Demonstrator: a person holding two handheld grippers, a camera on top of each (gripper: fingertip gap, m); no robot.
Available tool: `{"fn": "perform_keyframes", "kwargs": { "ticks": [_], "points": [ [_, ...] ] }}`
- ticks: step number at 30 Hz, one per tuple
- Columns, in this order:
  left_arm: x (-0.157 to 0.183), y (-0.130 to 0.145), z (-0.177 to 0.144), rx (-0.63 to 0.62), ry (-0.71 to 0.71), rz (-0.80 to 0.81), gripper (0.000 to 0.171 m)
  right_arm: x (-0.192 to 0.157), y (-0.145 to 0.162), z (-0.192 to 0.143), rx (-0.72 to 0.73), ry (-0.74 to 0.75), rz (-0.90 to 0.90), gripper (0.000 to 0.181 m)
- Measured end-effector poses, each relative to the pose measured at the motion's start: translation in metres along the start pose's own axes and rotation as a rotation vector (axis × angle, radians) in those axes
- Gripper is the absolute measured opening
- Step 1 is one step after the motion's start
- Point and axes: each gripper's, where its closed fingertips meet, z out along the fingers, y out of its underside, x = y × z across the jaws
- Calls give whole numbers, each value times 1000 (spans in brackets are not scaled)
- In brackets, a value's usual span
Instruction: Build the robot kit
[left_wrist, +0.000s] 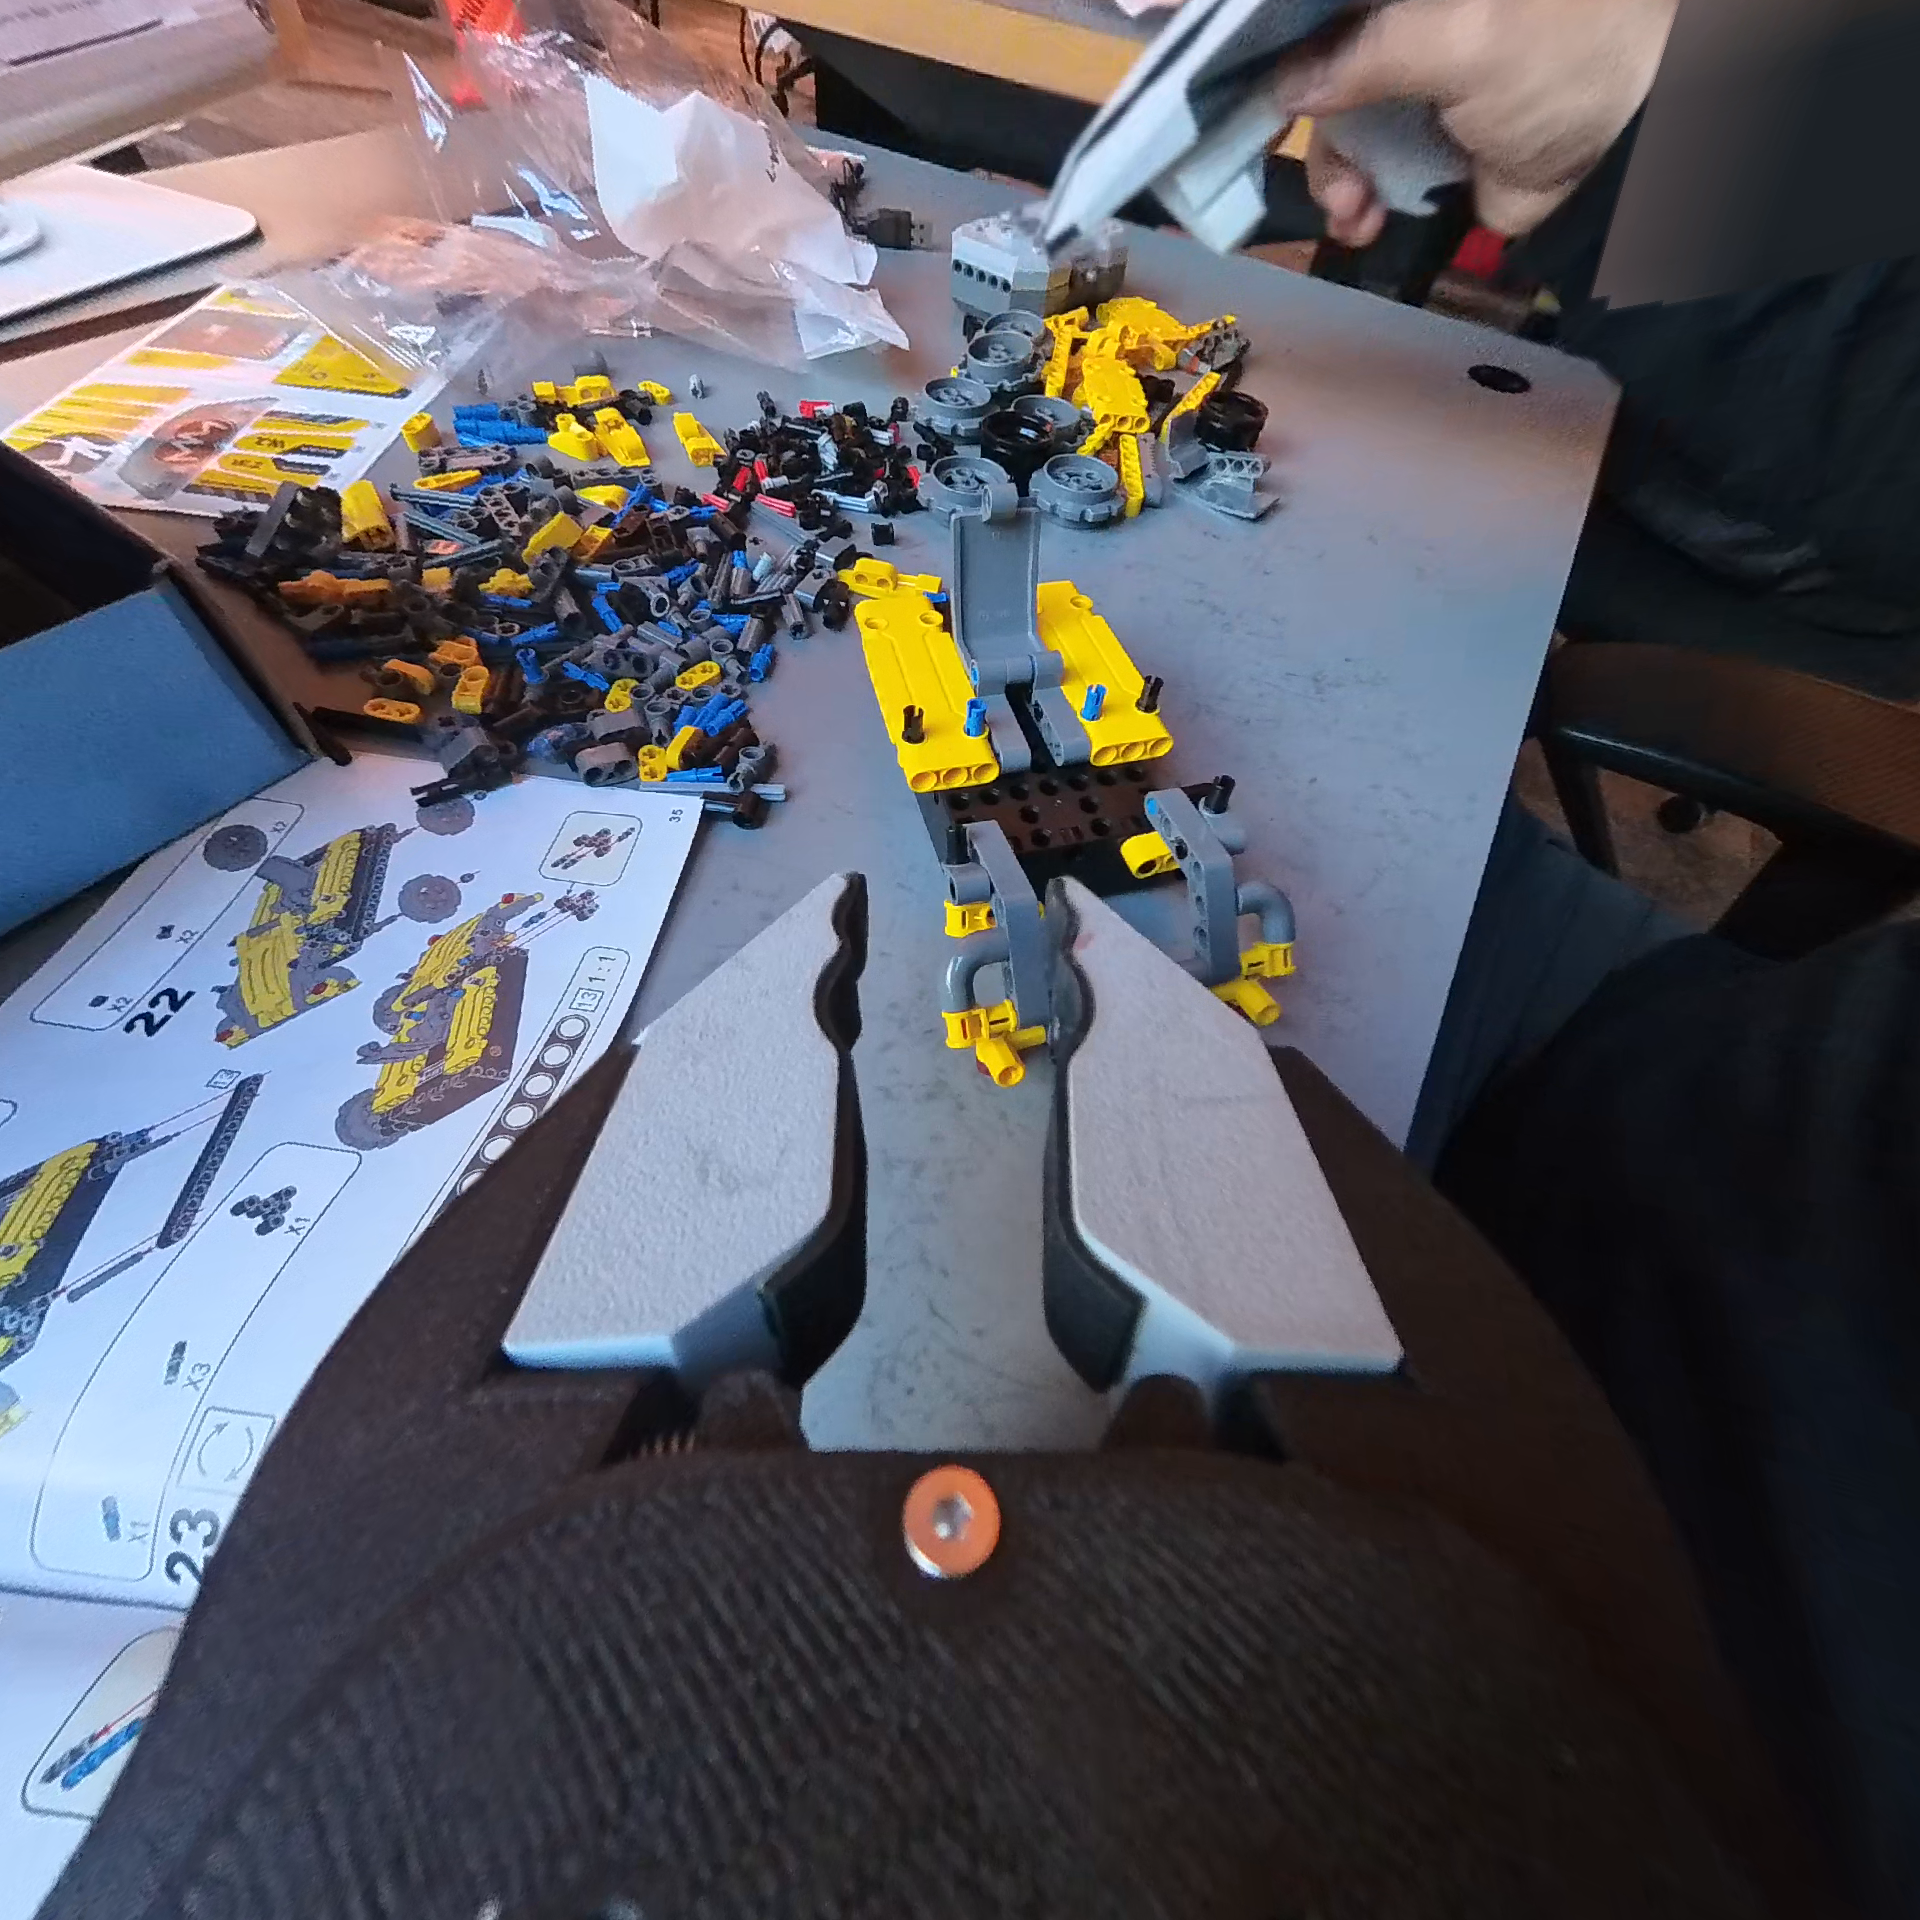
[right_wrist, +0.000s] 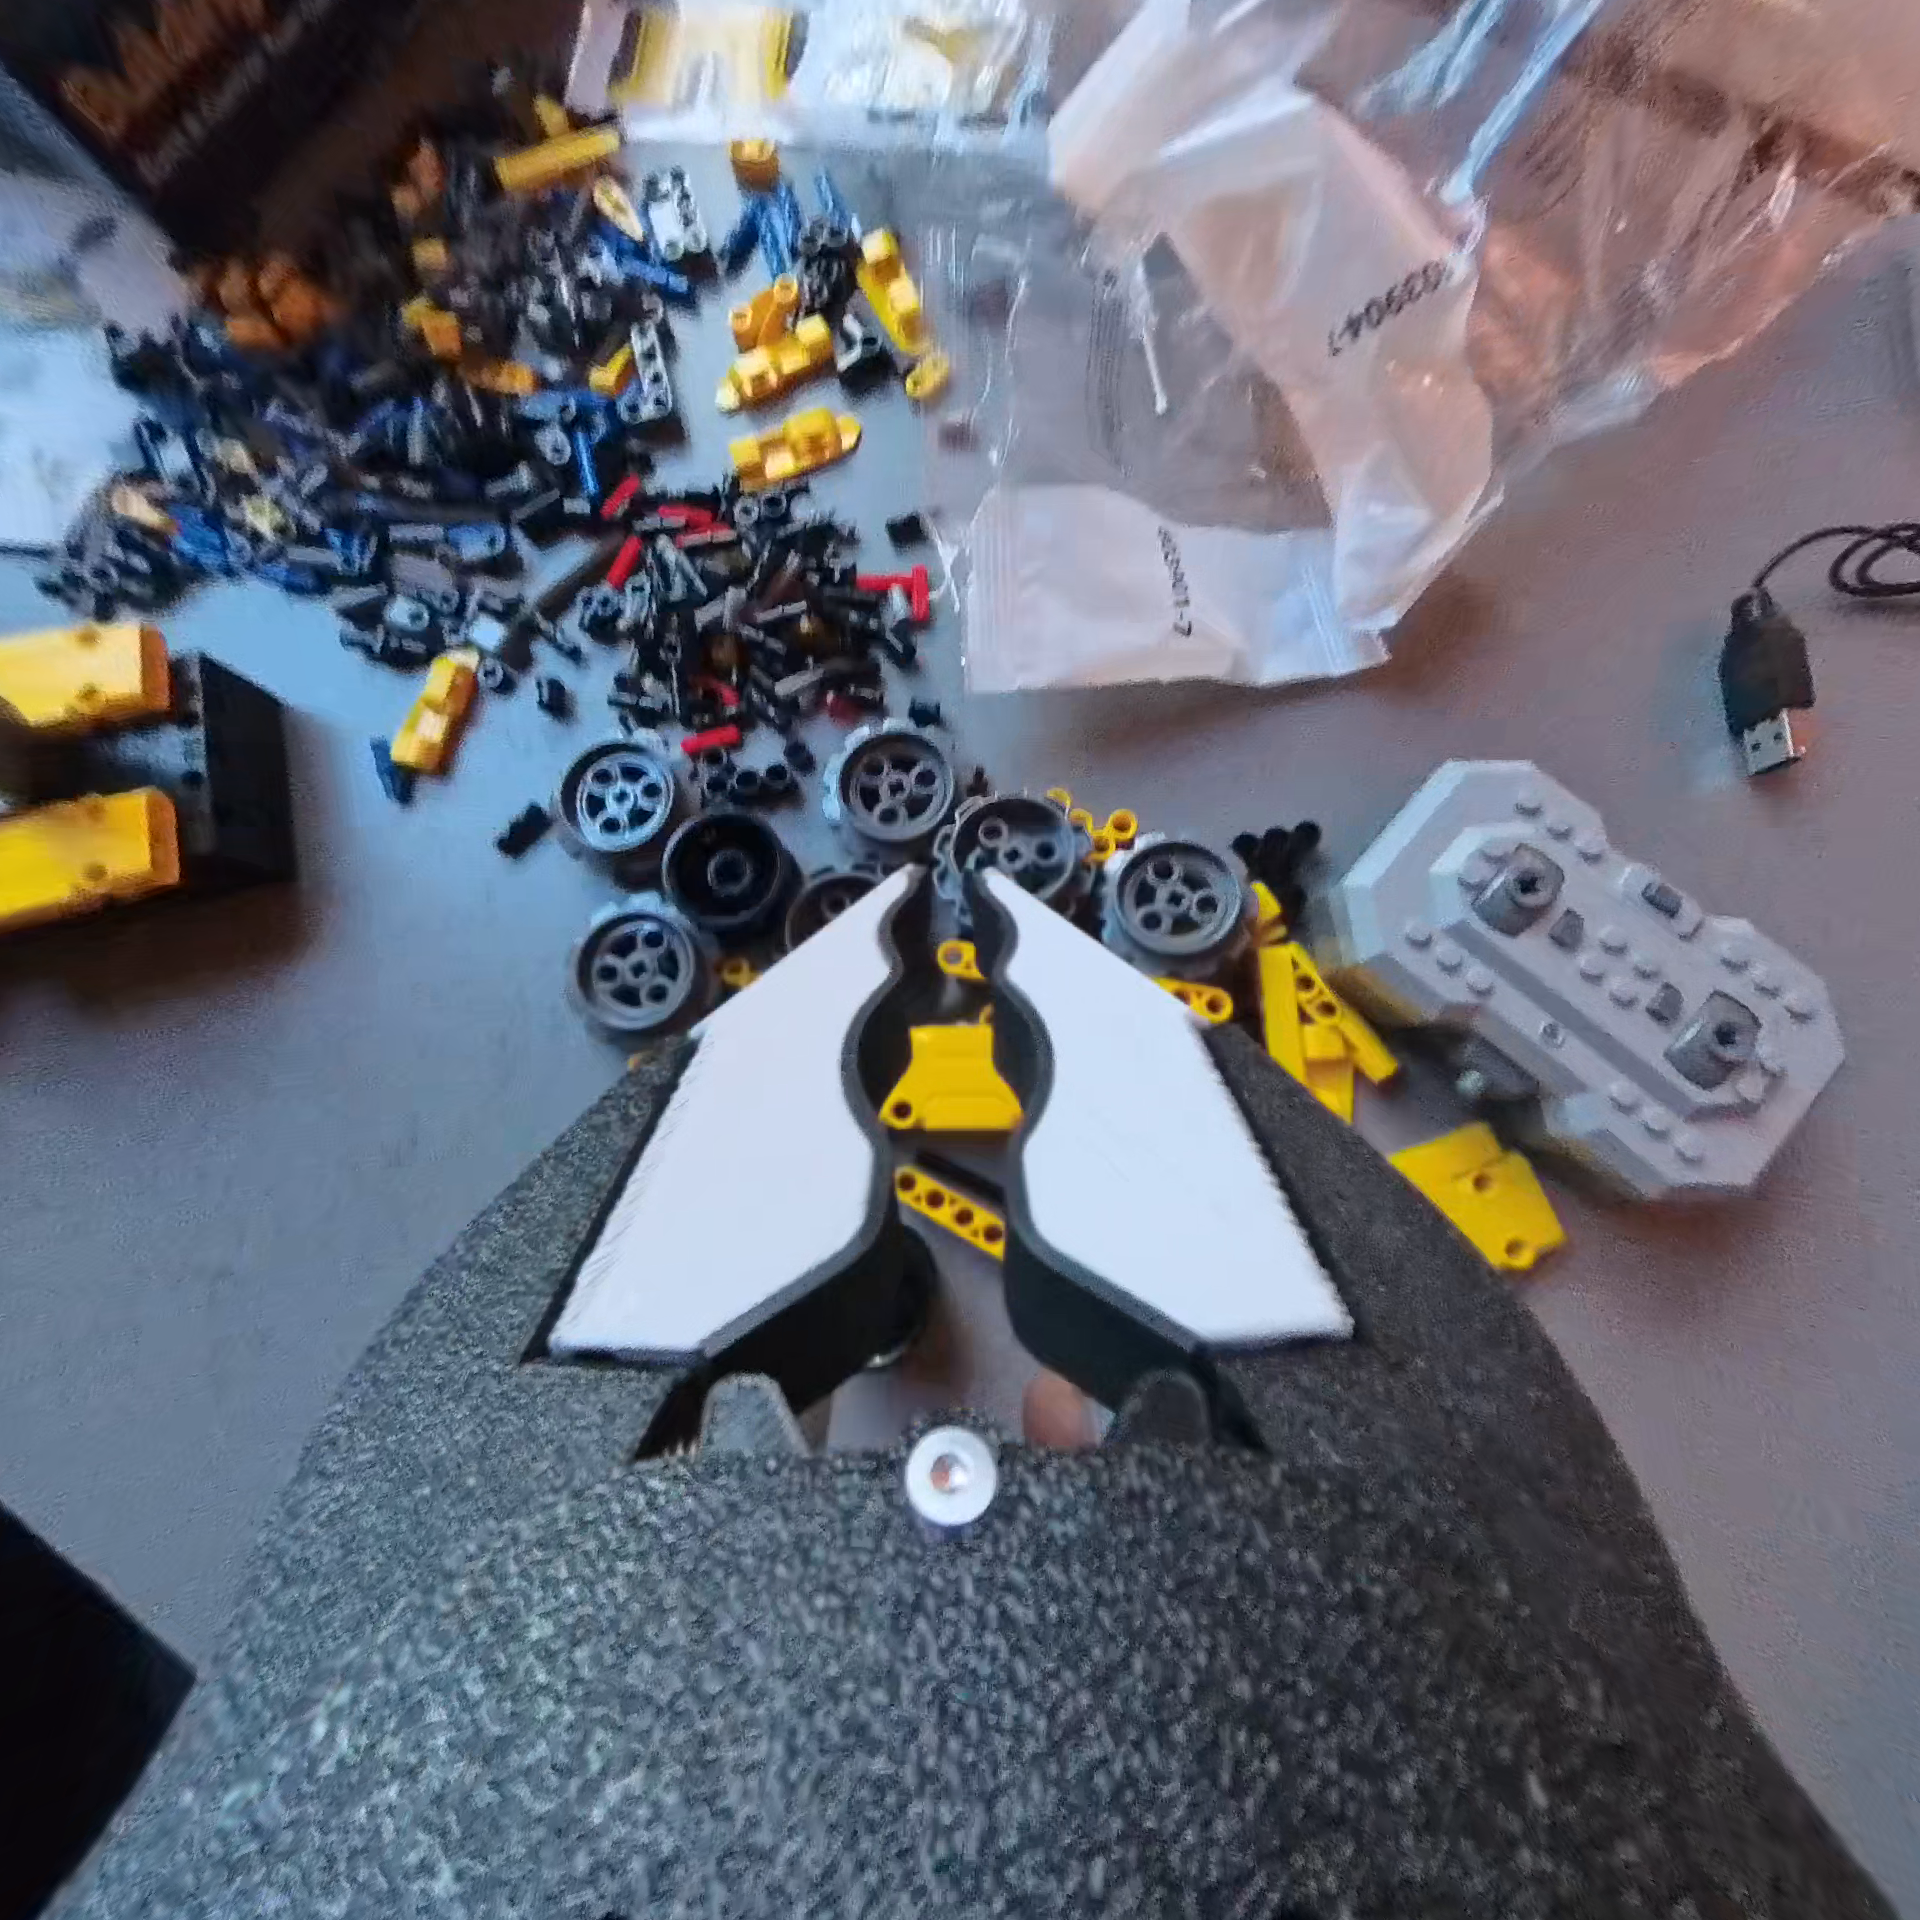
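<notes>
In the left wrist view the left gripper (left_wrist: 956, 914) is filling the lower half of the frame, its white fingers (left_wrist: 717, 1122) standing apart with bare grey table (left_wrist: 1382, 665) showing between them. Its right fingertip is sitting just beside, perhaps touching, the grey arm of a partly built yellow, grey and black model (left_wrist: 1023, 727), which is lying at frame centre. At lower left an open instruction booklet (left_wrist: 343, 997) is lying flat on the table. Above it, at middle left, a loose pile of small black, blue and yellow pieces (left_wrist: 582, 592) is spreading out, with a cluster of grey wheels (left_wrist: 997, 436) to its right. Crumpled clear plastic bags (left_wrist: 665, 229) are lying at upper centre.

In the right wrist view the right gripper (right_wrist: 948, 883) is hovering low over the wheels (right_wrist: 894, 779), its tips nearly together with a narrow gap; whether anything is pinched there cannot be told. A yellow piece (right_wrist: 951, 1081) is showing through the wider hollow between its fingers. A grey studded block (right_wrist: 1590, 977) is lying at middle right, and a black USB plug (right_wrist: 1766, 686) is lying above it.
</notes>
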Motion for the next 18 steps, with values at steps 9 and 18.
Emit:
{"fn": "perform_keyframes", "kwargs": {
  "ticks": [9, 18],
  "points": [
    [-1, 2, 8, -38, -9, 7, 31, -31, -61, 54, -28, -14, -180, 0],
    [-2, 2, 9, -32, -17, 4, 29, -41, -107, 131, -230, -76, -344, 9]
  ]
}}
